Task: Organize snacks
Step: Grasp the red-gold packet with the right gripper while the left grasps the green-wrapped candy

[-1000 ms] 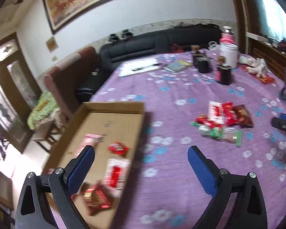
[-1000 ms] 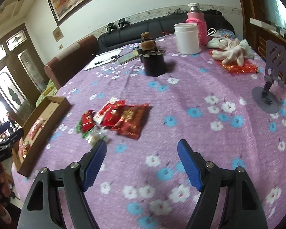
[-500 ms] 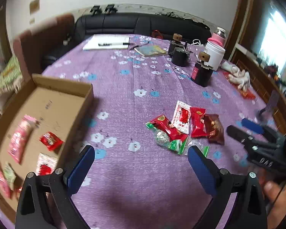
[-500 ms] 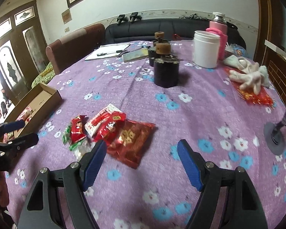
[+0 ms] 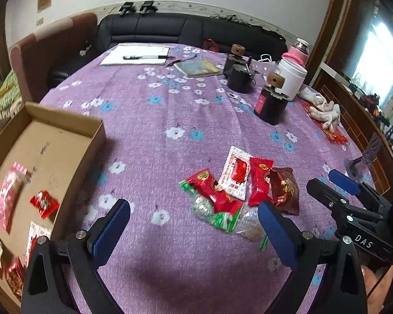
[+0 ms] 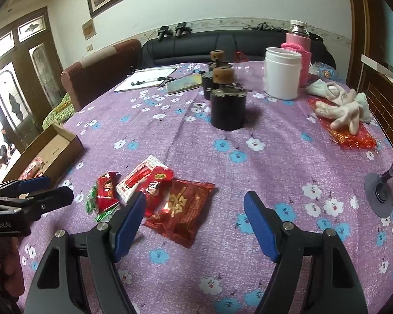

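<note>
Several wrapped snacks (image 5: 238, 191) lie in a loose overlapping heap on the purple flowered cloth (image 5: 170, 120) — a white-and-red sachet (image 5: 237, 172), two bright red packs, a dark red foil pouch (image 6: 182, 209), and green-edged and clear wrappers at the near side. To the left sits a shallow cardboard box (image 5: 65, 157), its near wall just beside open cloth; a pink packet (image 5: 6, 196) and small red ones already lie on its floor. Bare cloth separates box and heap, and a broad clear band runs behind the heap up to the dark canisters (image 6: 228, 110), white jar (image 6: 283, 74) and gloves (image 6: 340, 107) farther back; a phone stand (image 6: 382, 193) occupies the right edge. The left gripper (image 5: 194, 225) hangs above the cloth with jaws wide and nothing between them, the heap just ahead of its right finger. The right gripper (image 6: 195, 217) is likewise spread wide and empty, its left finger overlapping the foil pouch in view, though contact cannot be told. Each tool appears in the other's camera, flanking the heap. Compared with a second earlier, the left view has swung from over the box toward the heap — the box now sits at the frame's left margin — and the right view shows the snacks closer and larger; both jaw gaps are unchanged.
</note>
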A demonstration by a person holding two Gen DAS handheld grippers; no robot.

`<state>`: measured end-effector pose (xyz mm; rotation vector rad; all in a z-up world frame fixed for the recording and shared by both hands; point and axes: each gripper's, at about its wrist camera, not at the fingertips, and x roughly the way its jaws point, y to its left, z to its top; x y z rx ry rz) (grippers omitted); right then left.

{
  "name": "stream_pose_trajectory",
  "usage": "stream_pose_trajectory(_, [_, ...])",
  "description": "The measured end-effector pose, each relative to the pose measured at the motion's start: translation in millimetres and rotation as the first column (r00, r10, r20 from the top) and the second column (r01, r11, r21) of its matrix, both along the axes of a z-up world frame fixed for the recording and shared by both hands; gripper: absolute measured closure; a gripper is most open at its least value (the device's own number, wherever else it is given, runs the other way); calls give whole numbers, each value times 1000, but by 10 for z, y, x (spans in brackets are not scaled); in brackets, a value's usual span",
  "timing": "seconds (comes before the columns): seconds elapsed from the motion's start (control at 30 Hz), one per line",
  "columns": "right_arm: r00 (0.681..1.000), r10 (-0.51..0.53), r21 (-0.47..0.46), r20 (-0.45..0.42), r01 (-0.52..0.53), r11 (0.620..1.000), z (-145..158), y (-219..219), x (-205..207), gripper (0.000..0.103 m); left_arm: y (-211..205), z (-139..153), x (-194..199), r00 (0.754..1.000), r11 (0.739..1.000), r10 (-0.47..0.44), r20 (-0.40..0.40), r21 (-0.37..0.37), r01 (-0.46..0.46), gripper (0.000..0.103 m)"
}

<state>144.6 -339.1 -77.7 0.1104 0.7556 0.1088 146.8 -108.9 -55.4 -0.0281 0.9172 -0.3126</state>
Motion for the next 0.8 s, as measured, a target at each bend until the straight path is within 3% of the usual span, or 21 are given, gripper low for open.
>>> stream_pose_trajectory(0.5, [1000,-27,36,-3,27,999,-5,-121,-1,27,-206,-158,151,998,988,-49,25,151,45,3])
stream_pose_trajectory(0.8, [999,-32,47,-1,32,998,-22,-134,9,27,-238,-199,252,996,991,-84,23,104,81,4])
